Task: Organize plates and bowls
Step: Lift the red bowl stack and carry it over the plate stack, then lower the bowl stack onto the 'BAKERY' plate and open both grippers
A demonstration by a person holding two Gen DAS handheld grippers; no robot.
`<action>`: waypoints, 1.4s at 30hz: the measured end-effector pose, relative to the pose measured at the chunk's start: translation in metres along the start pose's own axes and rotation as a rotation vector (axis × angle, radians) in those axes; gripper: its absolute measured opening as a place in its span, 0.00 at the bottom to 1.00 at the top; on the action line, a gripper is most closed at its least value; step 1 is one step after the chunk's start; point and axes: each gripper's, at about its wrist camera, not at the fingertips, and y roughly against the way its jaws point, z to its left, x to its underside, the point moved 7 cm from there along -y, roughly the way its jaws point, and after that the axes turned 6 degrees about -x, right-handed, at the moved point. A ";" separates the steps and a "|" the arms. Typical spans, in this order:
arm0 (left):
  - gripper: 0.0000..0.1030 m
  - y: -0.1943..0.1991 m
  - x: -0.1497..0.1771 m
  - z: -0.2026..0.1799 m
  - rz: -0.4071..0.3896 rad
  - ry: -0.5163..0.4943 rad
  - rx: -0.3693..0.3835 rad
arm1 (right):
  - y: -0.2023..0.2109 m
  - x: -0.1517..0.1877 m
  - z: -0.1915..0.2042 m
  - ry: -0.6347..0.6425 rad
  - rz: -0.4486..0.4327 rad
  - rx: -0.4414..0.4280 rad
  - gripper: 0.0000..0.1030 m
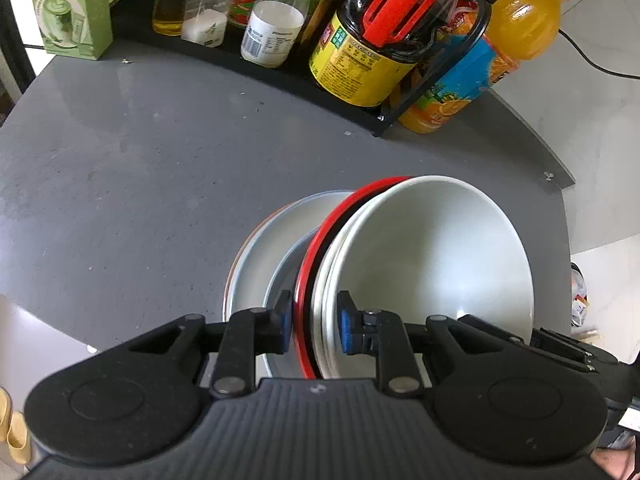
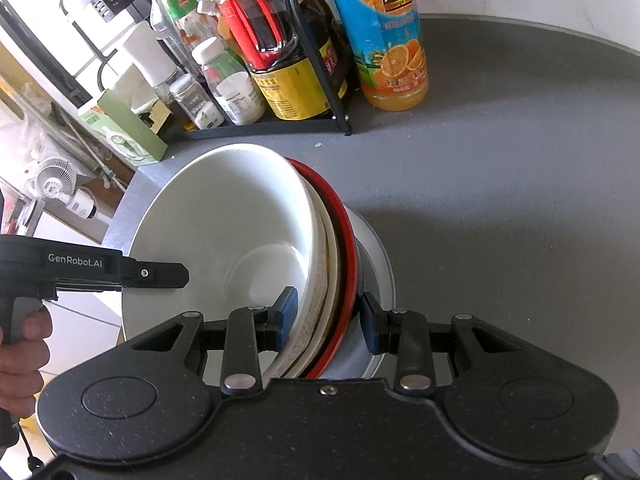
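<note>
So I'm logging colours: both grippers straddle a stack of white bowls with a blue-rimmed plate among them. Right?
Not quite: the plate has a red rim, not blue, as the left wrist view shows. Both the left gripper and right gripper do straddle the stacked white bowls.

Right gripper (image 2: pixel 329 315) with jaws parted around tilted stacked rims, white bowl (image 2: pixel 224 232) nested against a red-rimmed plate (image 2: pixel 347 236) over a grey plate (image 2: pixel 380 256), grey table (image 2: pixel 500 200), orange juice bottle (image 2: pixel 384 36) beside a black rack (image 2: pixel 320 80), left gripper (image 2: pixel 120 272) at the bowl's left edge.
</note>
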 end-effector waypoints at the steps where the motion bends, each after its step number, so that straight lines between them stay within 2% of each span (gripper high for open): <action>1: 0.20 -0.001 -0.001 0.000 0.002 -0.002 0.005 | -0.001 0.000 0.000 -0.005 -0.001 0.005 0.32; 15: 0.21 -0.002 -0.015 0.011 -0.001 -0.036 0.029 | -0.015 -0.004 0.008 -0.035 -0.023 0.037 0.32; 26: 0.22 -0.002 -0.011 0.009 0.023 -0.077 0.041 | -0.014 0.002 0.008 -0.064 -0.016 0.067 0.31; 35: 0.25 -0.003 -0.014 0.009 0.057 -0.114 0.090 | -0.014 0.006 0.006 -0.159 -0.046 0.093 0.34; 38: 0.33 -0.002 -0.018 0.008 0.051 -0.126 0.108 | -0.008 0.006 0.008 -0.186 -0.071 0.094 0.38; 40: 0.45 0.002 -0.022 0.007 0.027 -0.144 0.087 | 0.000 0.005 0.011 -0.186 -0.095 0.095 0.44; 42: 0.53 0.007 -0.025 0.007 -0.004 -0.159 0.063 | 0.008 0.005 0.012 -0.181 -0.117 0.098 0.50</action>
